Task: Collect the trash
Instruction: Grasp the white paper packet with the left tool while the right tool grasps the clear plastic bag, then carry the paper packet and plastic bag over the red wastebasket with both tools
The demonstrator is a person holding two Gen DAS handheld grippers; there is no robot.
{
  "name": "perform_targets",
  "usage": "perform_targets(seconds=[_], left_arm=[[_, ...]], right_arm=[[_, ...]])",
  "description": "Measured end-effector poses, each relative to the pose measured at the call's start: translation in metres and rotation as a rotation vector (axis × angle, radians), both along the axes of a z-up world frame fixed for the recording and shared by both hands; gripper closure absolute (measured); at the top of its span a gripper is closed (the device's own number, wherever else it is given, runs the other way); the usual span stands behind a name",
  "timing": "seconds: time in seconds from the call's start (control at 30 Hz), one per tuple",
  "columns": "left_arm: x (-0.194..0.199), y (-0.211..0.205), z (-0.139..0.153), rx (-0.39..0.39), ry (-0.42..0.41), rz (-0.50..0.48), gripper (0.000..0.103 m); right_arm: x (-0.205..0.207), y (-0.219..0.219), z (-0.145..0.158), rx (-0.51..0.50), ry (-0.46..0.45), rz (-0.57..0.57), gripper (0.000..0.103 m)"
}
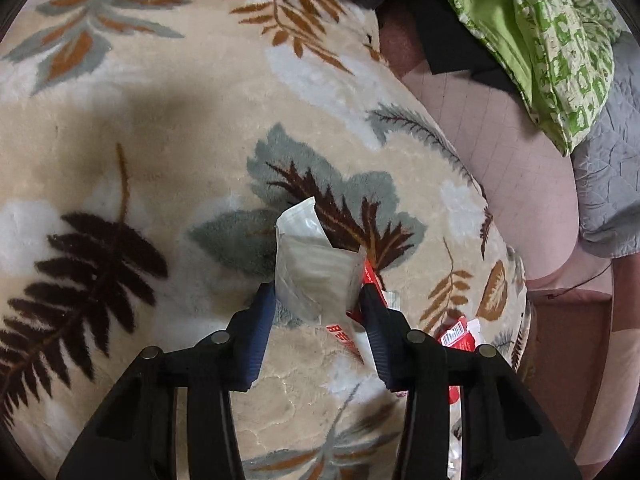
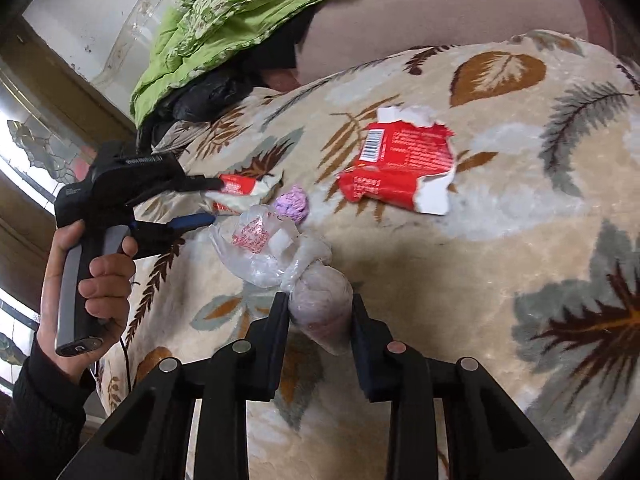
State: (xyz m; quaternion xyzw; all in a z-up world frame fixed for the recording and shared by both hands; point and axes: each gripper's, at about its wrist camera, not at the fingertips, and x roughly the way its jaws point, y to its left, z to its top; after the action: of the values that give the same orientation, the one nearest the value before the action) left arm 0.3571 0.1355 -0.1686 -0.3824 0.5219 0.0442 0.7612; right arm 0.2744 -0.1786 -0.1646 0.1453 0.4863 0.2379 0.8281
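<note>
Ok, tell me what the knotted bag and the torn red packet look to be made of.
Knotted bag: thin clear plastic film, glossy and crinkled, with the contents showing through. Torn red packet: probably printed paper or card, matte, with white ragged edges where it tore.

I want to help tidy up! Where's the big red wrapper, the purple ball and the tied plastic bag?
big red wrapper [image 2: 400, 168]: right wrist view, red middle panel.
purple ball [image 2: 294, 203]: right wrist view, its crumpled centre.
tied plastic bag [image 2: 320, 312]: right wrist view, full lower bulge.

Leaf-print blanket [image 1: 168, 148] — green quilt [image 1: 560, 40], grey quilt [image 1: 612, 184] w/ it.
</note>
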Motion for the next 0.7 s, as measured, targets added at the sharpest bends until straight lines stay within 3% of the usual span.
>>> perform_targets(seconds=[0.13, 0.37, 0.7], left_arm=[[-0.01, -0.005, 0.007, 0.046, -0.014, -0.013, 0.063], [-0.052, 0.002, 0.043, 0.018, -0.078, -0.041, 0.064], [-0.195, 0.007, 0.119, -0.006, -0.238, -0.075, 0.064]], right_arm=[[-0.002, -0.004, 0.008, 0.01, -0.011, -0.013, 0.071], [-0.017, -0.01, 0.036, 0.048, -0.077, -0.021, 0.071], [-0.056, -0.007, 0.077, 0.086, -0.192, -0.027, 0.071]])
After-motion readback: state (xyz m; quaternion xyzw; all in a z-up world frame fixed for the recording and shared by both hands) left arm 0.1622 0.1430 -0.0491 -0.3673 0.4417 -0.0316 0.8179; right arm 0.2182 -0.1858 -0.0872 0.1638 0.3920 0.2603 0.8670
